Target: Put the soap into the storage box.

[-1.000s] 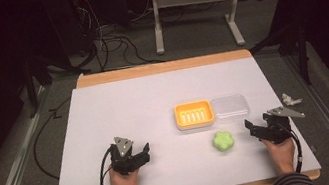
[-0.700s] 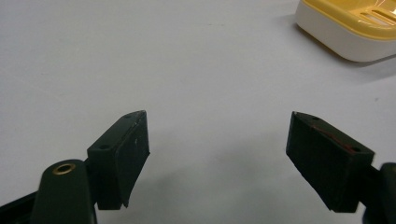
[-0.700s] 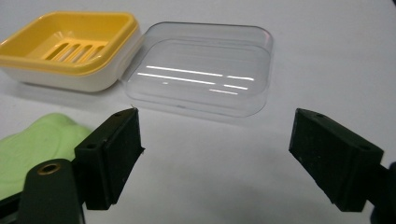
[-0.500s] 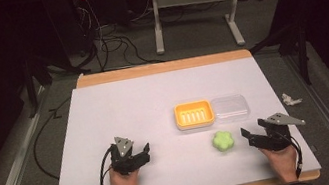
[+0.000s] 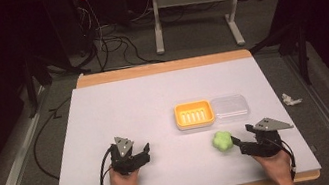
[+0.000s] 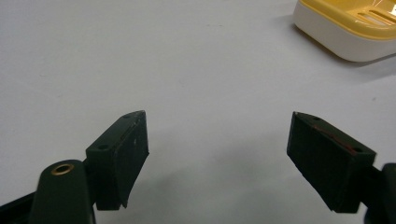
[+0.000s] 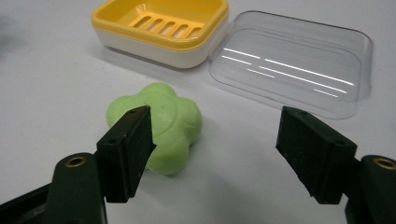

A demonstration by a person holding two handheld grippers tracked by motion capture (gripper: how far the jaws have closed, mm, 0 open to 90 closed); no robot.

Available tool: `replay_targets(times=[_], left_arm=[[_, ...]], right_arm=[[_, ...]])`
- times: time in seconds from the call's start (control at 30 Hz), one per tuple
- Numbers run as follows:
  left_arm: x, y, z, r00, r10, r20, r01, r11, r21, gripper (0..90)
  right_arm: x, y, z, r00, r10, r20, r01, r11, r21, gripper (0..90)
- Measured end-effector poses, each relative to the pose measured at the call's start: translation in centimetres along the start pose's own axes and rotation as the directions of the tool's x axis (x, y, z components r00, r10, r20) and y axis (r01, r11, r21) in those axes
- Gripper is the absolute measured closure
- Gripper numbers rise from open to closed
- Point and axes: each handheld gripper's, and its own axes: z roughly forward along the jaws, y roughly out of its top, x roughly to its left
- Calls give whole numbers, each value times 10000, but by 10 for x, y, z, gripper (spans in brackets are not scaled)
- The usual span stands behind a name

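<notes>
1. High view: white bench [image 5: 157, 119] with a wooden far edge, on grey carpet in a dark room; cables and a desk frame [image 5: 195, 14] lie beyond. Yellow soap dish [image 5: 194, 114] and clear lid [image 5: 229, 107] touch right of centre; green soap [image 5: 222, 140] sits nearer, just beside the right gripper [image 5: 239, 141]. Left gripper [image 5: 143, 153] well apart.
2. Left gripper view: jaws released over bare bench.
3. Right gripper view: jaws released, soap [image 7: 161, 123] behind the left one.
</notes>
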Motion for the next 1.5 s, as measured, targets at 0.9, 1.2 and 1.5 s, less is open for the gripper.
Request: replay_targets(times=[0.9, 1.2, 1.5], left_arm=[[-2, -1, -1, 9998, 215, 36, -215, 9998, -25, 209], [-1, -1, 0, 9999, 163, 16, -163, 9999, -10, 209], [-1, -1, -1, 9999, 129, -18, -129, 9999, -58, 209]], right_arm=[[37, 10, 35, 9916, -1234, -383, 1267, 9867, 1014, 215], [36, 9, 46, 9908, -1336, -221, 1354, 9802, 1445, 233], [39, 6, 51, 9864, -1640, -121, 1637, 9726, 1651, 252]])
